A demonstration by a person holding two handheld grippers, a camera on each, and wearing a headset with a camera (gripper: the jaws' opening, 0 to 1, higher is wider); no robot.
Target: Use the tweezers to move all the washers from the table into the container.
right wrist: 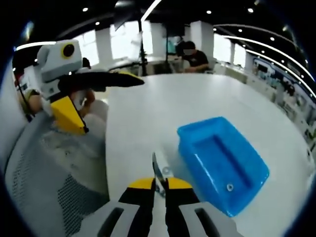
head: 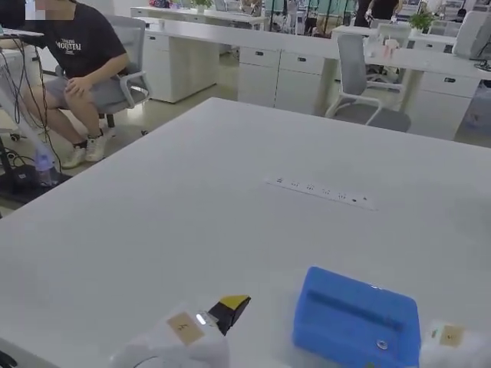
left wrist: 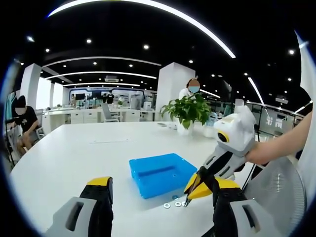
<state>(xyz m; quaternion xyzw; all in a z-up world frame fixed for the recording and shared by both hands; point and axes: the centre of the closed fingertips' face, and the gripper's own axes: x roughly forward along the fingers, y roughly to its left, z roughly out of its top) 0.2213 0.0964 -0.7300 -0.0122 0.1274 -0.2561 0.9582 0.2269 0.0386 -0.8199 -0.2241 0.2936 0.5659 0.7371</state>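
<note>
A blue container (head: 357,318) sits at the near edge of the white table (head: 230,222), with one washer (head: 381,345) inside it. My right gripper (right wrist: 158,185) is shut on metal tweezers (right wrist: 158,170). Their tips hang just over a few small washers (left wrist: 173,202) lying on the table in front of the container (left wrist: 160,173). My left gripper (left wrist: 162,183) stands open with nothing between its fingers, its yellow and black jaw (head: 229,309) left of the container. The right gripper's white body (head: 453,341) sits at the container's right. In the right gripper view the container (right wrist: 222,163) holds a washer (right wrist: 229,186).
A strip of sockets (head: 322,190) is set into the table's middle. A person (head: 77,61) sits on a chair beyond the table's far left corner. White desks and office chairs (head: 357,80) stand further back. A potted plant (left wrist: 187,111) stands on the table.
</note>
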